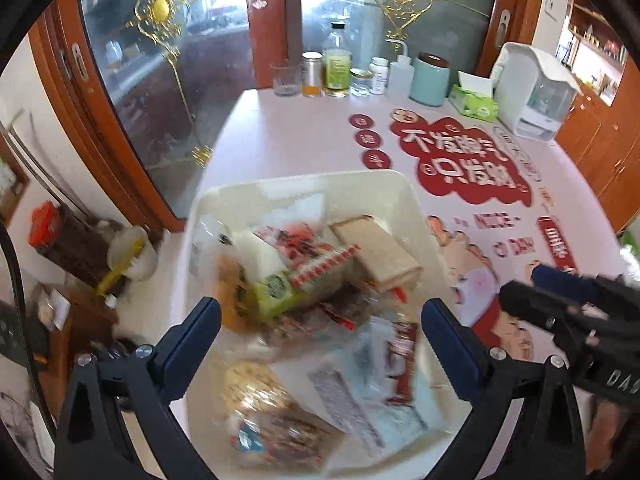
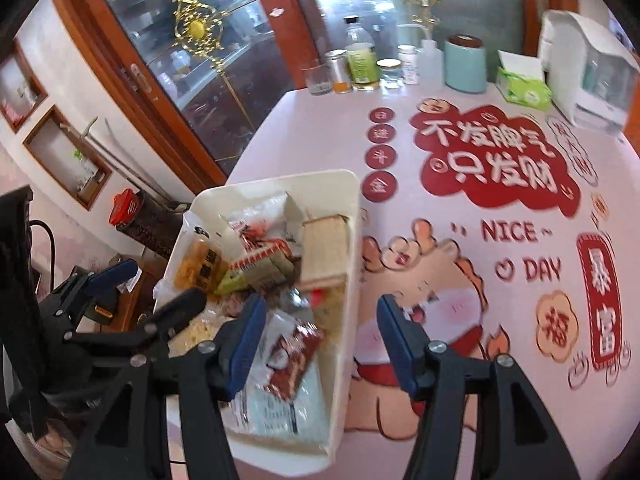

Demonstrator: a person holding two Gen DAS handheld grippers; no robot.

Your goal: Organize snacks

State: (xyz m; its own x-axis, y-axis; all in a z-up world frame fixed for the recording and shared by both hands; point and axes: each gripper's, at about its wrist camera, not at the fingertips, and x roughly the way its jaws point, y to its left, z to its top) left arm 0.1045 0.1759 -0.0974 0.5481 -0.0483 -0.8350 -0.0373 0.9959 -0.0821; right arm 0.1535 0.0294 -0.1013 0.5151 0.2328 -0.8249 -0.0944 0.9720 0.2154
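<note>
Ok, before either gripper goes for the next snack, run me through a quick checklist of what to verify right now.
1. Left gripper empty, wide open over the bin: ok.
2. Right gripper empty, its right-hand finger outside the bin's wall: ok.
3. Snacks all inside the bin, none on the tablecloth: ok in view.
4. Brown bar wrapper lying on top, reachable: ok.
5. The two grippers clear of each other: cannot tell, they are close.
6. Bottles and jars at the far table edge upright, clear of the work: ok.

White rectangular bin (image 2: 352, 216) on table's left edge, heaped with wrapped snacks (image 2: 280, 264), upright.
</note>
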